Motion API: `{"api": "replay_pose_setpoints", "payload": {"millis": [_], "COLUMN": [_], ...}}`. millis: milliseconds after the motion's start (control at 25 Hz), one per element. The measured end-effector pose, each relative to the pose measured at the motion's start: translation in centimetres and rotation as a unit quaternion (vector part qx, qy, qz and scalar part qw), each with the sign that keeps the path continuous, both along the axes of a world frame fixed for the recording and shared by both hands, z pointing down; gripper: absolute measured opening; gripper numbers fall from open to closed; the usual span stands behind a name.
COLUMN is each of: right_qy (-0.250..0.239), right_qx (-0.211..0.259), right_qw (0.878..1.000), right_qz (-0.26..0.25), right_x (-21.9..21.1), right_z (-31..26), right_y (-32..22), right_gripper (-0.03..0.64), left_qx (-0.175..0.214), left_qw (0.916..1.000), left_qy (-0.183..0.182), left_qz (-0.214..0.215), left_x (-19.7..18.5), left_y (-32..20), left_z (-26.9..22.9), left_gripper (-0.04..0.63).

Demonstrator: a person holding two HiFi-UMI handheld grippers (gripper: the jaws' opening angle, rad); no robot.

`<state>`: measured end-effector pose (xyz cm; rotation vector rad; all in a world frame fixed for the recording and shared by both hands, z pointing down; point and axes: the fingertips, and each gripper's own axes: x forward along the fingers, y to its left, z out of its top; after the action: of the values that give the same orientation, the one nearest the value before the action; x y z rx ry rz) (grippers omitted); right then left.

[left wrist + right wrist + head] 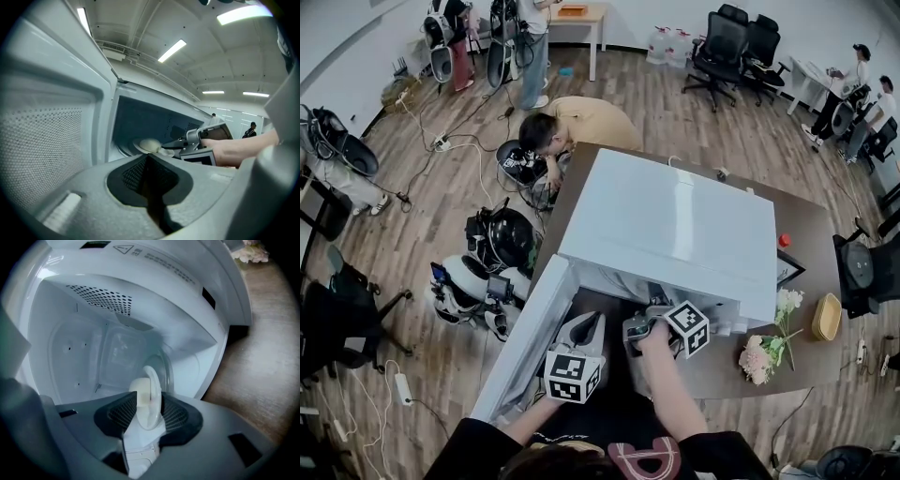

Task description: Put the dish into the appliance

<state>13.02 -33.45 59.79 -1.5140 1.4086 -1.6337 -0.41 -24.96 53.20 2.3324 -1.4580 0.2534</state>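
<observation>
A white microwave (675,225) stands on the brown table (811,234) with its door (530,333) swung out to the left. In the right gripper view a small white dish (152,399) carrying a pale bun (139,391) shows edge-on inside the cavity (93,348), over the glass turntable (166,371). My right gripper (149,420) reaches into the opening, and the dish sits between its jaws, which stand wider than the rim. The left gripper view shows the same dish (149,145) lying flat, with the right gripper (176,146) at its edge. My left gripper (149,173) is shut on nothing, level in front of the opening.
The open door's perforated inner panel (47,140) stands close on the left. Flowers (766,352), a small basket (827,317) and a red object (785,240) lie on the table right of the microwave. A person (581,127) crouches behind the table.
</observation>
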Motion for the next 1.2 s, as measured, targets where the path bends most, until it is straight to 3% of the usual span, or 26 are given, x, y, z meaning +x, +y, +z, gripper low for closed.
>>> {"api": "replay_pose_setpoints", "payload": {"millis": [800, 1200], "right_qy": [-0.001, 0.077], "right_qx": [0.023, 0.053], "right_qw": [0.999, 0.990], "right_qz": [-0.027, -0.102], "right_x": [0.3, 0.5], "right_z": [-0.4, -1.2], "right_y": [1.7, 5.4], "right_gripper": [0.298, 0.318], "left_qx": [0.008, 0.014], "left_qw": [0.9999, 0.9997], "left_qy": [0.003, 0.019], "left_qz": [0.008, 0.010], "left_x": [1.1, 1.4], "left_y": [0.9, 1.3], "left_z": [-0.2, -0.7], "left_gripper": [0.009, 0.009]}}
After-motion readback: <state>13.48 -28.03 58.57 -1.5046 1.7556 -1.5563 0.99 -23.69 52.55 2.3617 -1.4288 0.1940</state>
